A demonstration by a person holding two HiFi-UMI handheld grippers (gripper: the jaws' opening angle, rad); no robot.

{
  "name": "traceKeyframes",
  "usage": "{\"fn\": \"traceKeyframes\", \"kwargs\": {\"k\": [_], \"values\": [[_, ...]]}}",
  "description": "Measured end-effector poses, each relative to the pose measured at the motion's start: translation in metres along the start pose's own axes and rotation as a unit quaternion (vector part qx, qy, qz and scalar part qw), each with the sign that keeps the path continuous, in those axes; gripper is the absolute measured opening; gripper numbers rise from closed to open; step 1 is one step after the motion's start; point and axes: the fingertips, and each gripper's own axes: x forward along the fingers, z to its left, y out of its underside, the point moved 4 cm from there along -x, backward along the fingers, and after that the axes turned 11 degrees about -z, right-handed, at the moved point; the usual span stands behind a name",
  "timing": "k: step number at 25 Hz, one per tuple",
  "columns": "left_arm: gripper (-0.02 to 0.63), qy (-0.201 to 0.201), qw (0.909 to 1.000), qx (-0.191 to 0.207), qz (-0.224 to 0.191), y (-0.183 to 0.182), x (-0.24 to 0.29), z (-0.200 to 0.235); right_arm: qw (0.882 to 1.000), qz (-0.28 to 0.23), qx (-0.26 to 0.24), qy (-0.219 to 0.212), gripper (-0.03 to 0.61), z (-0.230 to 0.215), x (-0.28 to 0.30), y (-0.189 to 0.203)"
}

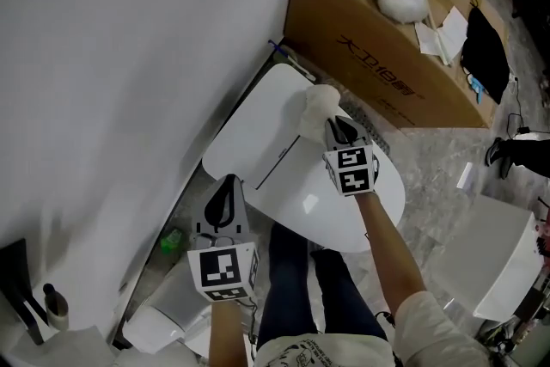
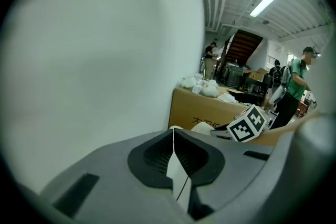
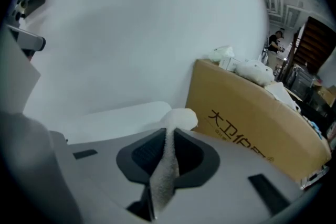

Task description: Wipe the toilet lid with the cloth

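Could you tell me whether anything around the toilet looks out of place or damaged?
Nothing looks spilled or broken. The toilet lid is closed and intact; the right tool grips the cloth. Only the cardboard box alongside, strewn with crumpled white items, seems untidy.

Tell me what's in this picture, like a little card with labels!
Lid: white, closed
Cloth: white, pinched in the right hand-held gripper, over the lid's back end; can't tell if it touches
Left hand-held gripper: shut, empty, left of the lid in the head view
Box: brown cardboard, past the lid's far side
Wall: plain white
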Motion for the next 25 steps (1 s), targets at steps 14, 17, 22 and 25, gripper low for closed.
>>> {"fn": "traceKeyframes", "kwargs": {"k": [14, 17, 22, 25], "values": [[0.009, -0.004, 0.9994, -0.01, 0.032, 0.035, 0.008, 0.001, 0.997, 0.062, -0.028, -0.04, 0.081, 0.008, 0.06, 0.042], [0.009, -0.001, 0.9993, -0.012, 0.035, 0.039, 0.012, -0.003, 0.995, 0.078, -0.009, -0.056, 0.135, 0.012, 0.069, 0.053], [0.01, 0.004, 0.9991, -0.013, 0.04, 0.043, 0.017, -0.008, 0.992, 0.111, -0.017, -0.063, 0.156, 0.016, 0.08, 0.067], [0.009, 0.006, 0.9991, -0.012, 0.039, 0.046, 0.023, -0.009, 0.99, 0.125, -0.009, -0.066, 0.15, 0.015, 0.086, 0.074]]}}
